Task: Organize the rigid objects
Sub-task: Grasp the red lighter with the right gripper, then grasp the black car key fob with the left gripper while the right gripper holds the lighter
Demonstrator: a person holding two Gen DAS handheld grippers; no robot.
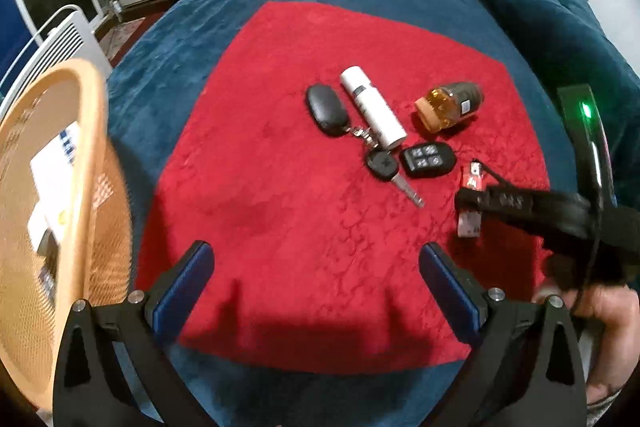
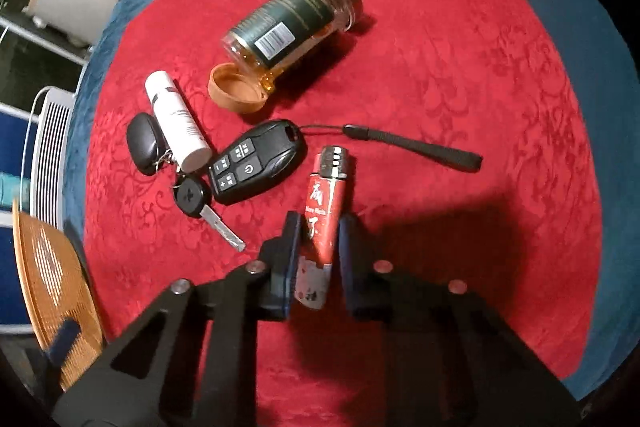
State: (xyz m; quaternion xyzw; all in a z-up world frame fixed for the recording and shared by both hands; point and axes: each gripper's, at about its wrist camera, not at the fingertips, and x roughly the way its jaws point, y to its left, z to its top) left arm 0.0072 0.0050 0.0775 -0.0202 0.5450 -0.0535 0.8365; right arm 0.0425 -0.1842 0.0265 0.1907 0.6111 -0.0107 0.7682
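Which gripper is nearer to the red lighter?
Right. The right gripper is shut on the red lighter, a pad on each side. The left gripper hangs open over bare red cloth, apart from the lighter.

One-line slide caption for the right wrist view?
Right gripper shut on red lighter on red cloth, beside remote fob.

Open left hand-held gripper (image 1: 316, 281) hovers over red cloth (image 1: 280, 187) beside basket (image 1: 80, 187).

The black remote (image 2: 256, 163) bears a power sign, plus and minus signs and "A B". The red lighter (image 2: 322, 215) carries white characters; the bottle (image 2: 296, 23) a barcode.
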